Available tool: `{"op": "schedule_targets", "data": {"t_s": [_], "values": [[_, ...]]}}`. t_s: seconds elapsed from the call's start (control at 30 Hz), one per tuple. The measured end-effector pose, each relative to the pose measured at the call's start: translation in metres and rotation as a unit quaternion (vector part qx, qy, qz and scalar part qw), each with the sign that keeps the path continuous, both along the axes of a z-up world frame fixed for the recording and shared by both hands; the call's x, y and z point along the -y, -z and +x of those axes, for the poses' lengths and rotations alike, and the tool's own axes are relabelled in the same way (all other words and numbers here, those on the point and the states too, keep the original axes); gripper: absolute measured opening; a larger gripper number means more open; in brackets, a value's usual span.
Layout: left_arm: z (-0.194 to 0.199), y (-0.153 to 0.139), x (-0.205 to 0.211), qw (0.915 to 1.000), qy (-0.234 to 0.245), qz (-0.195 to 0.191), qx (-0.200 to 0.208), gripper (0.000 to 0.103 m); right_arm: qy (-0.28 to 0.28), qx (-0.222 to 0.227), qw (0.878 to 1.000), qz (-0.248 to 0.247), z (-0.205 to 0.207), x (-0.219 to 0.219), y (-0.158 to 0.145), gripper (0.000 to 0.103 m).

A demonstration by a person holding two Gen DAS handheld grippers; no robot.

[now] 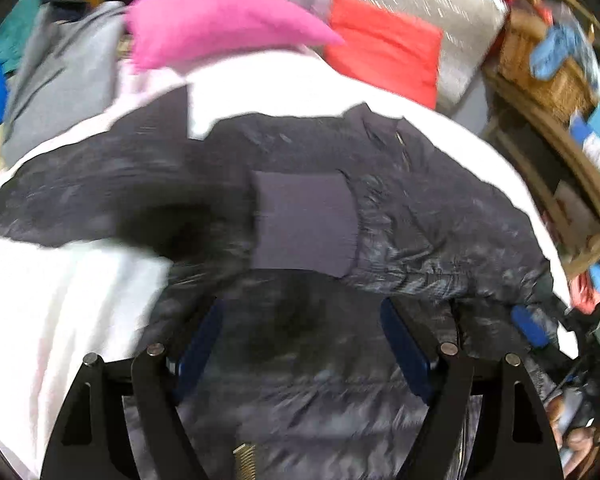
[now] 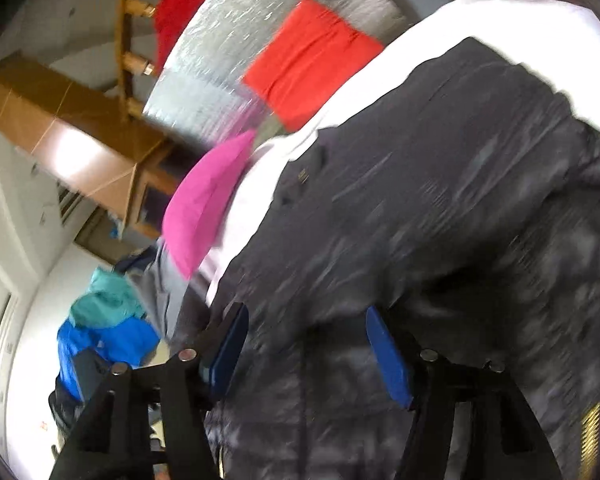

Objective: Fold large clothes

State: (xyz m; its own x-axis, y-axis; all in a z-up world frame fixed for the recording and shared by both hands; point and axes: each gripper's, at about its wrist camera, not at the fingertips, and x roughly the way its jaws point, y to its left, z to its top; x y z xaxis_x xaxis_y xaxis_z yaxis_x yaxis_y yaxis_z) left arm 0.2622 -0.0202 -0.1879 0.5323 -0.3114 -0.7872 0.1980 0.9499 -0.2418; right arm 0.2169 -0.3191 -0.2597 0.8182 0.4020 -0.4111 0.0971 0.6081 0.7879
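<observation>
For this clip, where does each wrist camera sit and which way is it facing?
Left wrist: above the dark puffer jacket, looking along open left gripper toward the pink pillow; the other gripper's blue pad shows at right.
Right wrist: low over the jacket, rolled sideways, open right gripper in front, room beyond.
Shared: jacket, pink pillow, orange cushion, white sheet.

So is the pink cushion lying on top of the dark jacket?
No, the pink cushion lies on the white sheet beyond the dark jacket, with sheet showing between them.
</observation>
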Motion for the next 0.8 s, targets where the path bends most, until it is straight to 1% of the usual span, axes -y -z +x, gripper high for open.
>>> {"op": "schedule_targets", "data": {"t_s": [0.07, 0.13, 0.2, 0.27, 0.33, 0.4, 0.43, 0.5, 0.53, 0.57, 0.6, 0.63, 0.67, 0.7, 0.73, 0.8], "values": [[-0.009, -0.01, -0.034, 0.9995, -0.027, -0.01, 0.009, 0.081, -0.018, 0.002, 1.0, -0.001, -0.001, -0.016, -0.003, 0.066], [-0.012, -0.017, -0.067, 0.9982, -0.056, -0.011, 0.018, 0.081, -0.032, 0.005, 0.999, -0.005, -0.004, -0.026, -0.006, 0.066], [-0.01, -0.019, -0.103, 0.9956, -0.09, -0.019, 0.015, 0.082, -0.039, 0.011, 0.999, -0.016, -0.006, -0.036, -0.01, 0.066], [-0.006, -0.019, -0.145, 0.9903, -0.135, -0.033, 0.005, 0.082, -0.044, 0.016, 0.999, -0.018, -0.009, -0.041, -0.012, 0.066], [0.0, -0.015, -0.18, 0.983, -0.178, -0.044, 0.0, 0.082, -0.046, 0.018, 0.999, -0.019, -0.012, -0.044, -0.012, 0.066], [0.01, -0.006, -0.208, 0.9768, -0.207, -0.054, -0.004, 0.082, -0.049, 0.017, 0.998, -0.02, -0.013, -0.046, -0.009, 0.066], [0.016, 0.001, -0.221, 0.9735, -0.219, -0.067, -0.008, 0.081, -0.051, 0.015, 0.998, -0.018, -0.013, -0.047, -0.007, 0.066], [0.029, 0.015, -0.243, 0.9636, -0.241, -0.112, -0.025, 0.08, -0.053, 0.012, 0.998, -0.019, -0.012, -0.048, -0.003, 0.066], [0.036, 0.021, -0.252, 0.9584, -0.251, -0.132, -0.032, 0.078, -0.054, 0.01, 0.998, -0.018, -0.011, -0.048, 0.0, 0.066], [0.043, 0.026, -0.256, 0.9537, -0.259, -0.148, -0.039, 0.07, -0.056, 0.008, 0.998, -0.017, -0.01, -0.048, 0.002, 0.066], [0.052, 0.033, -0.261, 0.9491, -0.264, -0.166, -0.047, 0.065, -0.057, 0.007, 0.998, -0.015, -0.008, -0.048, 0.004, 0.066], [0.062, 0.041, -0.265, 0.9448, -0.265, -0.183, -0.059, 0.064, -0.057, 0.007, 0.998, -0.014, -0.007, -0.047, 0.006, 0.066], [0.071, 0.049, -0.267, 0.9405, -0.27, -0.194, -0.069, 0.06, -0.057, 0.006, 0.998, -0.014, -0.006, -0.046, 0.008, 0.066], [0.079, 0.057, -0.27, 0.9344, -0.28, -0.206, -0.079, 0.052, -0.057, 0.006, 0.998, -0.013, -0.005, -0.045, 0.01, 0.066], [0.087, 0.065, -0.272, 0.9287, -0.289, -0.216, -0.086, 0.052, -0.059, 0.006, 0.998, -0.012, -0.005, -0.045, 0.012, 0.066], [0.099, 0.073, -0.273, 0.9238, -0.296, -0.223, -0.095, 0.052, -0.059, 0.005, 0.998, -0.013, -0.003, -0.043, 0.015, 0.066]]}}
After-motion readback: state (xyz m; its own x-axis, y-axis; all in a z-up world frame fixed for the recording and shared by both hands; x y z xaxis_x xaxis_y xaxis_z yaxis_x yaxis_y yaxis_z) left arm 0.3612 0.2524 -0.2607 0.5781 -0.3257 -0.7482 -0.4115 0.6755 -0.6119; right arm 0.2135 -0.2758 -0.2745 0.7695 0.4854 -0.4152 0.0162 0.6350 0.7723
